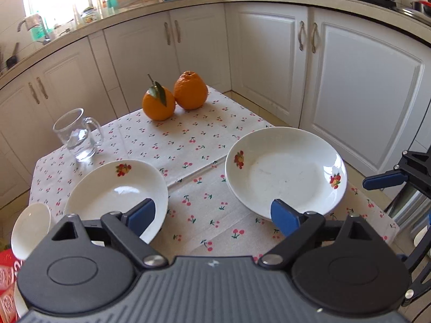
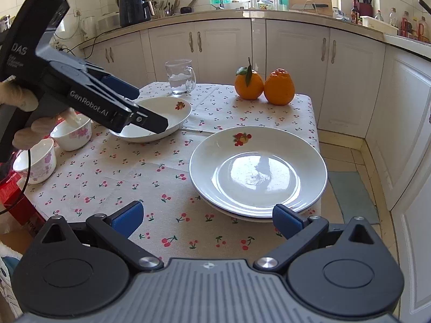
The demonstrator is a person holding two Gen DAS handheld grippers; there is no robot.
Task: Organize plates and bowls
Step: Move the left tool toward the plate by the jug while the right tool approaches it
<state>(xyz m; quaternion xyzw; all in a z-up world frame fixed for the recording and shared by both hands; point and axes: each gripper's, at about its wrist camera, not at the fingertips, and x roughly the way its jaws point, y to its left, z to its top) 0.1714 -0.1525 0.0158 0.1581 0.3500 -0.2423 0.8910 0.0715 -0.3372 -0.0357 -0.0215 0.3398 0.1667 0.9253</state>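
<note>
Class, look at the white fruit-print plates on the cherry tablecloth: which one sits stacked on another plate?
The white fruit-print plate on the right, nearest the right gripper: a second rim shows beneath it. The plate near the glass mug lies singly on the cloth.

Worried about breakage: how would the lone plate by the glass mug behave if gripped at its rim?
The lone plate looks like glazed ceramic, so probably stiff, breakable and slippery at its glossy rim. It's shallow and wide, so a one-sided rim grip would likely let it tilt.
</note>
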